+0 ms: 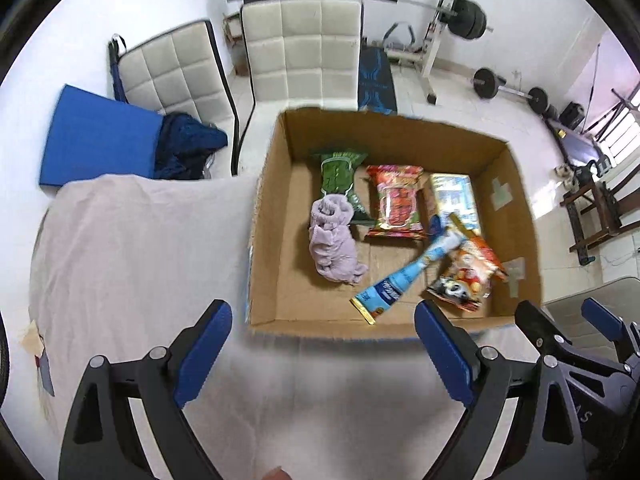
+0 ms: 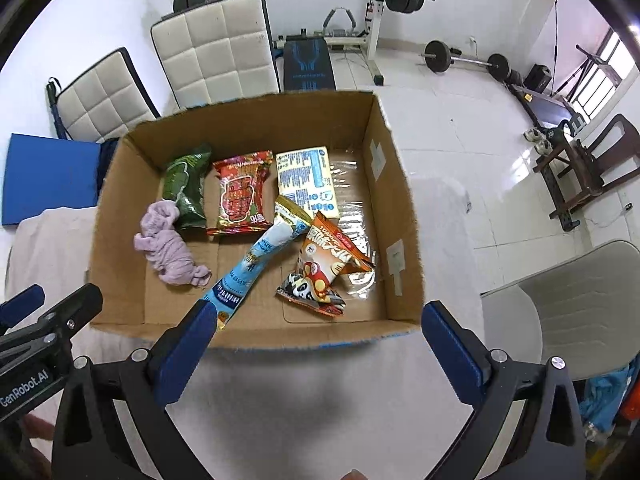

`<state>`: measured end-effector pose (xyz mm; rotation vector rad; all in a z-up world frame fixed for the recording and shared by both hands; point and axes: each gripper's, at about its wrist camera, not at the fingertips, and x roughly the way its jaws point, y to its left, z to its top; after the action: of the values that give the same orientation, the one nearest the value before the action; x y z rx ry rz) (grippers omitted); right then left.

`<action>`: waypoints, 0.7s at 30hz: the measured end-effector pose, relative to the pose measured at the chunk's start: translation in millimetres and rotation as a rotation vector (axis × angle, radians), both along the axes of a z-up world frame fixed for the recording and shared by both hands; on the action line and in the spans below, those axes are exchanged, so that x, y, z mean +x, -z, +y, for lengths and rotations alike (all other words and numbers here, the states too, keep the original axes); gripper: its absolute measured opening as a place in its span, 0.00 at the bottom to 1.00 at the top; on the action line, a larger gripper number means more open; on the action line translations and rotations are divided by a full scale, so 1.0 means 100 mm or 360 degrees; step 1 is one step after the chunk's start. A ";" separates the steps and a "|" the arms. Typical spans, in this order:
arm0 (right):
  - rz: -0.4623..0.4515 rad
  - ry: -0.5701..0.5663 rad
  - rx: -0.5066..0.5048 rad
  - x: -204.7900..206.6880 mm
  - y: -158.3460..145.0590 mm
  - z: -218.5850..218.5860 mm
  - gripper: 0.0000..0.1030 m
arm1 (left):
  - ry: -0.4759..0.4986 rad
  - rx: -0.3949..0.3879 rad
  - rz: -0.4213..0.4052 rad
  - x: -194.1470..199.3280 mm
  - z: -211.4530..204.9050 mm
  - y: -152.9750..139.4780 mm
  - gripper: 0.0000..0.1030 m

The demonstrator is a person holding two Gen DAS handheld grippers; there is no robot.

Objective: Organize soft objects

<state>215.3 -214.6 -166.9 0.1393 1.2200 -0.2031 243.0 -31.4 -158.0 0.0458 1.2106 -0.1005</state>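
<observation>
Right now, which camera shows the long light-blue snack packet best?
The left wrist view: the long light-blue snack packet lies fully visible. In the right wrist view, the right hand-held gripper hides its near end.

Lilac cloth (image 1: 335,246), green packet (image 1: 340,172), red packet (image 1: 397,202), brown cardboard box (image 1: 266,216).

Cardboard box (image 2: 396,184) sat on the cloth-covered table (image 2: 320,392). Inside: crumpled cloth (image 2: 170,250) near the left wall, three snack packets (image 2: 238,196) in a row along the far wall, long pouch (image 2: 256,264) and another packet (image 2: 324,276) toward the near wall. Two chairs (image 2: 216,52) stood behind the box.
</observation>
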 end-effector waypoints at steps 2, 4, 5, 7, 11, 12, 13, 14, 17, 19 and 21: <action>-0.0052 -0.0014 -0.0006 -0.16 -0.20 0.00 1.00 | 0.0006 -0.0018 -0.0045 -0.21 0.00 -0.21 0.91; -0.0106 -0.0026 -0.0001 -0.34 -0.41 -0.01 1.00 | 0.0011 -0.0026 -0.0097 -0.42 -0.01 -0.42 0.91; -0.0123 -0.0030 -0.0001 -0.42 -0.50 -0.01 1.00 | 0.0016 -0.0022 -0.0111 -0.50 -0.02 -0.49 0.91; -0.0141 -0.0036 -0.0007 -0.63 -0.71 -0.01 1.00 | 0.0017 -0.0036 -0.0160 -0.74 -0.02 -0.71 0.91; -0.0201 -0.0071 0.0003 -1.08 -1.13 -0.01 1.00 | 0.0030 -0.0054 -0.0224 -1.10 -0.02 -1.03 0.91; -0.0216 -0.0081 0.0010 -1.19 -1.21 -0.01 1.00 | 0.0032 -0.0063 -0.0243 -1.20 -0.01 -1.12 0.91; -0.0225 -0.0083 0.0012 -1.28 -1.29 -0.01 1.00 | 0.0032 -0.0065 -0.0251 -1.27 -0.01 -1.19 0.91; -0.0245 -0.0092 0.0030 -1.39 -1.38 -0.01 1.00 | 0.0035 -0.0067 -0.0261 -1.34 -0.01 -1.26 0.91; -0.0290 -0.0107 0.0055 -1.67 -1.63 -0.01 1.00 | 0.0030 -0.0062 -0.0287 -1.50 0.00 -1.41 0.91; -0.0322 -0.0116 0.0055 -1.85 -1.78 -0.01 1.00 | 0.0030 -0.0071 -0.0308 -1.60 0.00 -1.52 0.91; -0.0353 -0.0122 0.0049 -2.02 -1.93 0.00 1.00 | 0.0035 -0.0078 -0.0317 -1.69 0.01 -1.60 0.91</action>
<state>13.8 -214.8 25.7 0.1374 1.0058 -0.0990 73.8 -30.7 2.0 0.0256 1.0082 -0.1416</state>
